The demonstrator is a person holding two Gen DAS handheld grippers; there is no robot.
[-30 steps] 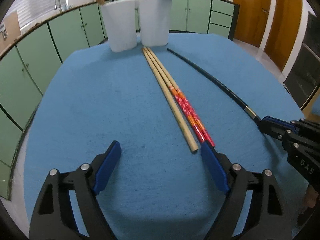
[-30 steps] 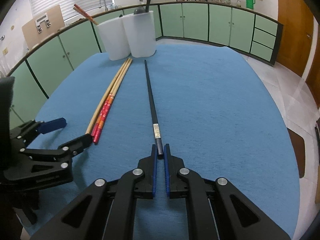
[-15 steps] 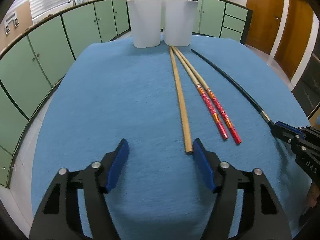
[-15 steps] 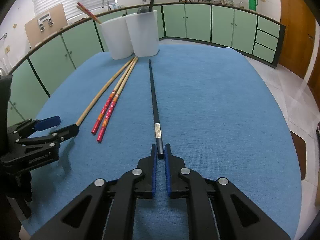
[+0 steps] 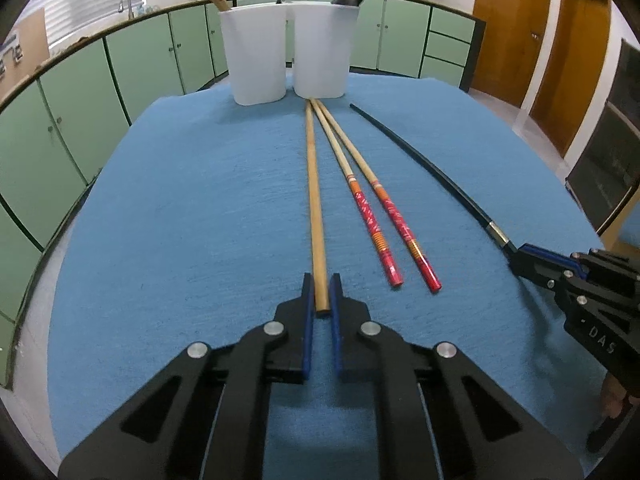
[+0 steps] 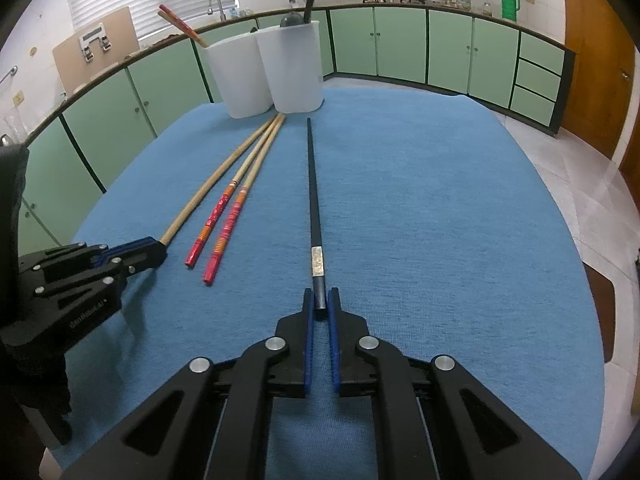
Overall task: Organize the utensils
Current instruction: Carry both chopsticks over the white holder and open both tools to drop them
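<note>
My left gripper is shut on the near end of a plain wooden chopstick that lies on the blue cloth. My right gripper is shut on the near end of a black chopstick, also lying on the cloth. Two red-handled chopsticks lie between them. Two white cups stand at the far edge and hold other utensils. The left gripper also shows in the right wrist view, and the right gripper shows in the left wrist view.
The table is covered with a blue cloth. Green kitchen cabinets run behind it, with wooden doors at the right. A dark chair seat shows past the table's right edge.
My left gripper moved onto the plain wooden chopstick's near end and closed on it; it was open before. My right gripper stayed shut on the black chopstick.
</note>
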